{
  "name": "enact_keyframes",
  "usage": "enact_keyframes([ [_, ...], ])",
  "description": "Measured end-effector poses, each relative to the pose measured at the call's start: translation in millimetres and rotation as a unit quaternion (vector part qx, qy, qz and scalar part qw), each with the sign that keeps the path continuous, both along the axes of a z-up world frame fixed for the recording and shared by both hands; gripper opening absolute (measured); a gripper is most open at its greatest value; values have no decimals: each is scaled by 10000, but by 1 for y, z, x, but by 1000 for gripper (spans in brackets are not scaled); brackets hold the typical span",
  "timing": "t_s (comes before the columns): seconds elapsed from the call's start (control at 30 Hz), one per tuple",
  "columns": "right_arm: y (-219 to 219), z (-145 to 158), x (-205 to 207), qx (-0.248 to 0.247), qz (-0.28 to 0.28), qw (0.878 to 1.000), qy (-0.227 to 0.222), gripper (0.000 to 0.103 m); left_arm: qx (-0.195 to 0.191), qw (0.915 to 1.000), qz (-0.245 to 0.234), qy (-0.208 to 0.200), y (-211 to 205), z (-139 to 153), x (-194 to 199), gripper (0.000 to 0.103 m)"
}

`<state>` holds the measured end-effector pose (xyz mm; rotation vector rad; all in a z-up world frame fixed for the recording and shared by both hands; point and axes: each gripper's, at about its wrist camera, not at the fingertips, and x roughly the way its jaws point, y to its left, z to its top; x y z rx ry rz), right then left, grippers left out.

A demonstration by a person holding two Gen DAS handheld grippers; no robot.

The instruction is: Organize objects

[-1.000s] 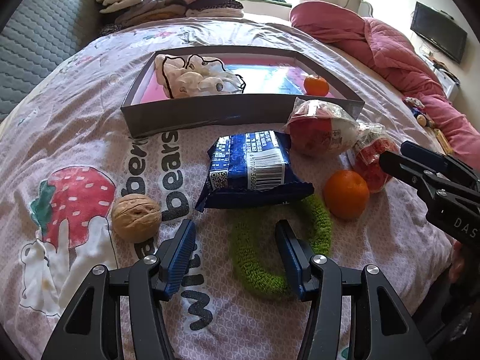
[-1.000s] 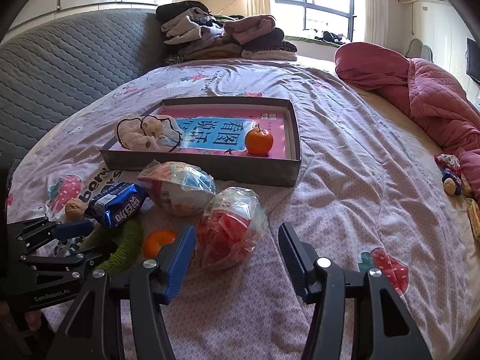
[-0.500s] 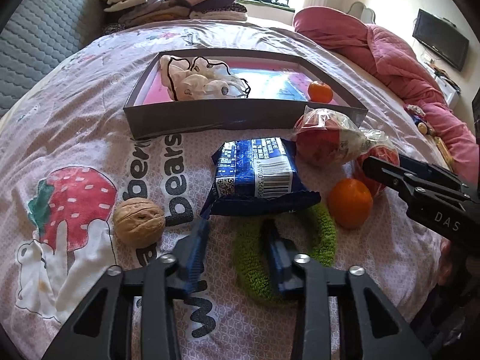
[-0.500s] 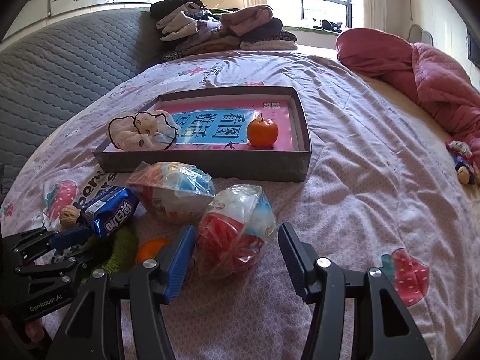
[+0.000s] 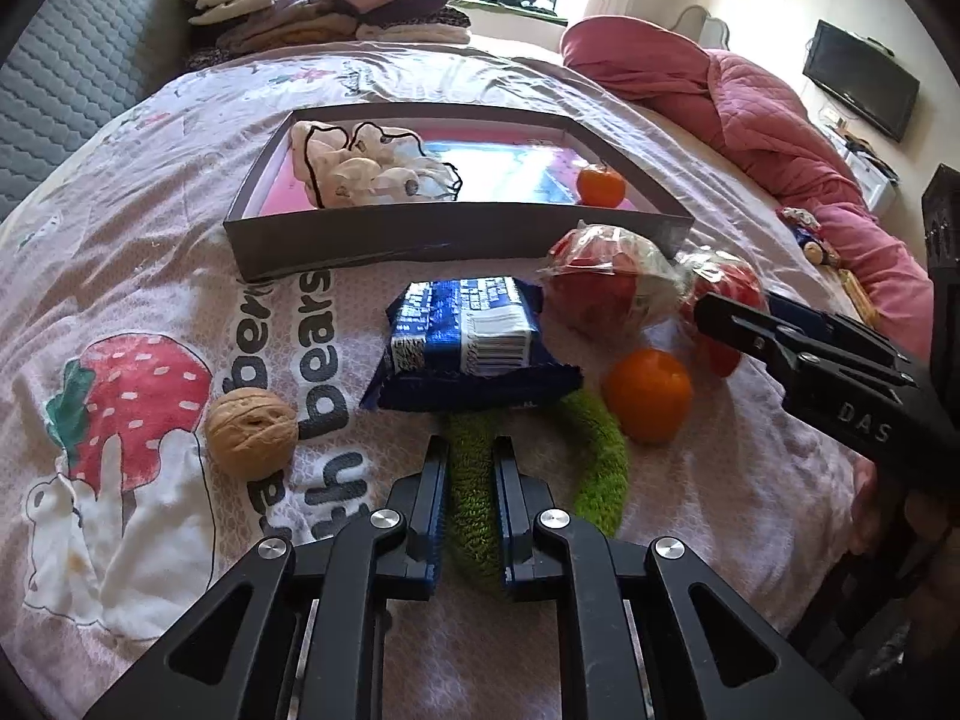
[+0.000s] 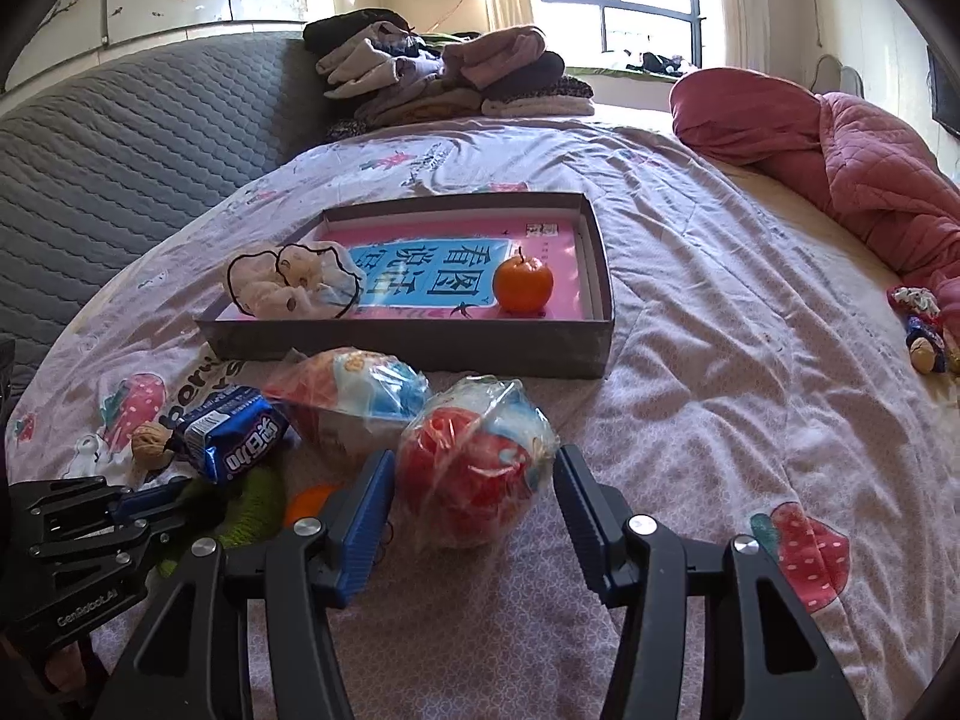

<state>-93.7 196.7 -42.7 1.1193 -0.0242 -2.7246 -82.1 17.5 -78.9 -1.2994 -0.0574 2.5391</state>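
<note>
My left gripper (image 5: 470, 450) is shut on the near side of a green knitted ring (image 5: 594, 450) lying on the bed; the ring also shows in the right wrist view (image 6: 252, 504). Beyond it lie a blue snack pack (image 5: 468, 336), a walnut (image 5: 252, 426) and an orange (image 5: 648, 387). My right gripper (image 6: 474, 480) is open, its fingers either side of a red bagged ball (image 6: 474, 468). A second bagged item (image 6: 354, 390) lies to its left. The grey box (image 6: 420, 342) holds a cream scrunchie (image 6: 294, 288) and an orange (image 6: 522, 282).
A pink quilt (image 6: 840, 150) is heaped at the right. Folded clothes (image 6: 444, 78) are stacked at the bed's far end beside a grey padded headboard (image 6: 120, 132). Small toys (image 6: 924, 330) lie near the right edge. A TV (image 5: 861, 87) hangs on the wall.
My left gripper has closed from wide open onto the green ring. My right gripper has moved forward so its open fingers flank the red bagged ball.
</note>
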Motion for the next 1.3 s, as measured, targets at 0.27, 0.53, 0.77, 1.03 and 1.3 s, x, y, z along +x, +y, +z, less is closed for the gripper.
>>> enact_keyframes([
  [0.27, 2, 4, 4, -39, -11, 10000, 47, 54, 49, 9999, -90, 125, 2, 15, 13, 13],
  [0.53, 3, 12, 13, -36, -19, 9999, 161, 54, 44, 9995, -46, 305, -1, 32, 24, 13],
  [0.77, 2, 17, 19, 1, 10, 9997, 239, 54, 24, 9990, 29, 447, -3, 48, 32, 13],
  [1.03, 1, 30, 27, 3, 31, 9990, 438, 54, 25, 9979, 108, 637, -8, 66, 38, 13],
  [1.3, -4, 45, 36, 72, 106, 9978, 655, 54, -11, 9966, 161, 806, -8, 82, 42, 13],
])
